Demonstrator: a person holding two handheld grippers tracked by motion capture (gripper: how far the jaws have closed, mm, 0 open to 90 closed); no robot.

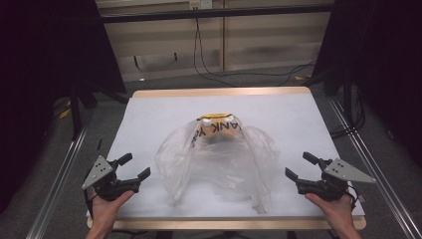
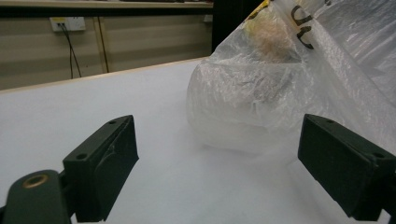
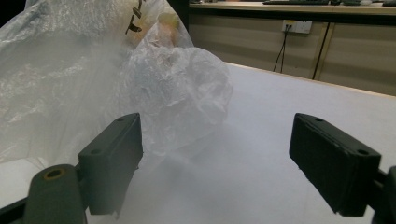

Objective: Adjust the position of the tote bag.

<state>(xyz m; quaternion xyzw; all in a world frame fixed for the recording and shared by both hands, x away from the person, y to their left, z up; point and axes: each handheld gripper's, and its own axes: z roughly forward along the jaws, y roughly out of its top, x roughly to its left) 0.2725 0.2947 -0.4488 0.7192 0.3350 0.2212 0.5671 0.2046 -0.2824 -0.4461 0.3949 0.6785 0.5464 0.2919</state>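
In the high view, the left gripper (image 1: 133,166) is at about 8 o'clock on the table (image 1: 149,112), held from below by the person's left hand (image 1: 107,206). Its jaws are wide open and hold nothing; they point toward the middle of the table. In the left gripper view, this gripper (image 2: 217,163) has only white table surface between its jaws, and the plastic bag (image 2: 280,88) lies just beyond them, at 1 o'clock.

The plastic bag (image 1: 219,159) is at the centre of the table, between the two grippers and apart from both. It is clear and crumpled, with dark letters on it. Inside, at its 12 o'clock end, there is a yellow and brown thing (image 1: 219,125); what it is, I cannot tell.

The right gripper (image 1: 302,166) is at about 4 o'clock, in the right hand (image 1: 336,209). Its jaws are also wide open and empty. In the right gripper view, this gripper (image 3: 215,163) shows the bag (image 3: 93,84) at 10 o'clock, close to one jaw, though I cannot tell if they touch.
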